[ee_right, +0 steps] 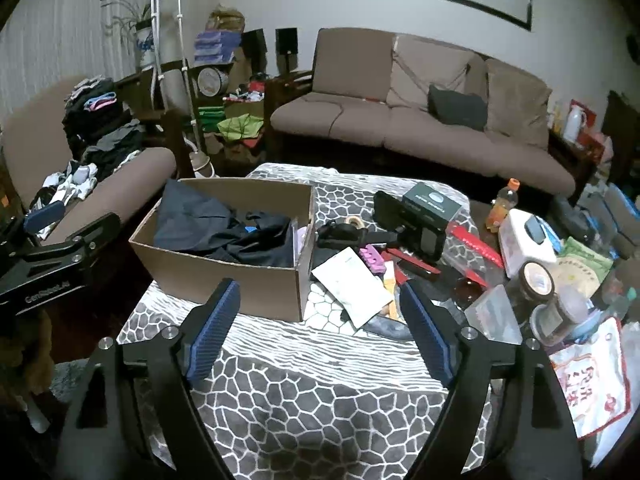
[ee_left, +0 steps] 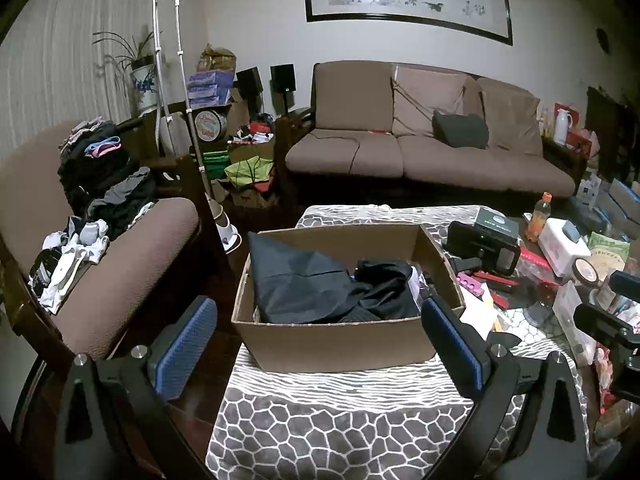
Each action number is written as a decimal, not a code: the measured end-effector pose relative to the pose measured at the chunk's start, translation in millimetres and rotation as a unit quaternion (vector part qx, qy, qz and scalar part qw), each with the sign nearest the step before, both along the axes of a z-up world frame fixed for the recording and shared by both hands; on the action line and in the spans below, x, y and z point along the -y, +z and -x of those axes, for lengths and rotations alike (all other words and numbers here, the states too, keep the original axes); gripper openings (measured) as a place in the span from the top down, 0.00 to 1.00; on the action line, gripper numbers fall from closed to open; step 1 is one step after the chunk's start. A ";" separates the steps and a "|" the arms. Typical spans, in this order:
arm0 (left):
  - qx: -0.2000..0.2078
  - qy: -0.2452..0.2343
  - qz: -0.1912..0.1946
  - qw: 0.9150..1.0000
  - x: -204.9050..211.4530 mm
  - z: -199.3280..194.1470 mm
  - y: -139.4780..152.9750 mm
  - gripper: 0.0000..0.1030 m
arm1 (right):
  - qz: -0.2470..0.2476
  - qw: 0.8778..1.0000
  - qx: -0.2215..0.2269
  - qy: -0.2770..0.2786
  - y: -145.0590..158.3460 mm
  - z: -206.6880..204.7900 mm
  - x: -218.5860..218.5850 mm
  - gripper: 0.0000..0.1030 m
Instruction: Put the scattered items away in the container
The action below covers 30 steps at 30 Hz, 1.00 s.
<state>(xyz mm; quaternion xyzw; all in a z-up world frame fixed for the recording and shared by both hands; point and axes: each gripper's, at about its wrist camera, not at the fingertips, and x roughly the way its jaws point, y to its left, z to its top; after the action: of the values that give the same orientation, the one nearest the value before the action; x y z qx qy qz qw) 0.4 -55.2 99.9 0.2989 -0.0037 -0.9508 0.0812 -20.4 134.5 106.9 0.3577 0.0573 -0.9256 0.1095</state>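
A cardboard box [ee_left: 340,346] [ee_right: 224,276] stands on the table's patterned grey cloth [ee_right: 300,400], with dark clothing [ee_left: 312,284] [ee_right: 208,228] heaped inside it. My left gripper [ee_left: 320,340] is open just in front of the box, nothing between its blue pads. My right gripper [ee_right: 320,312] is open too, above the cloth at the box's near right corner, and empty. Loose items lie right of the box: a white paper packet [ee_right: 352,284], a pink piece [ee_right: 372,258], a tape roll [ee_right: 353,222], a black device [ee_right: 412,216] and a dark small box [ee_right: 434,204].
Further right the table holds an orange bottle [ee_right: 502,204], a white container [ee_right: 528,240], a jar [ee_right: 536,280] and bags. An armchair [ee_left: 132,264] piled with clothes stands at the left and a brown sofa [ee_left: 420,152] behind. Boxes and bags crowd the floor corner [ee_left: 244,168].
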 end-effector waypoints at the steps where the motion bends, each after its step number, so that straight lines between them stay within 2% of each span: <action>1: 0.000 0.000 0.000 1.000 -0.1 -0.1 -0.2 0.00 | -0.002 1.000 -0.002 -0.001 -0.2 -0.2 0.4 0.09; 5: -0.001 -0.001 0.001 1.000 -1.0 -0.2 -1.5 0.00 | -0.004 1.000 -0.008 -0.001 0.7 -1.6 2.2 0.08; 9: 0.003 -0.007 0.001 1.000 -3.0 0.8 -2.6 0.00 | -0.004 1.000 -0.014 -0.004 2.7 -2.4 2.6 0.02; 30: -0.006 -0.006 -0.006 1.000 -2.3 -0.8 -0.4 0.00 | -0.011 1.000 -0.013 -0.016 1.8 -0.3 -0.1 0.01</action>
<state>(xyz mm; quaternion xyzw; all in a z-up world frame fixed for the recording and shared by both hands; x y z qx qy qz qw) 1.2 -52.9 99.5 0.2937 0.0007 -0.9530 0.0741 -20.2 134.6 108.7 0.3476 0.0633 -0.9312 0.0900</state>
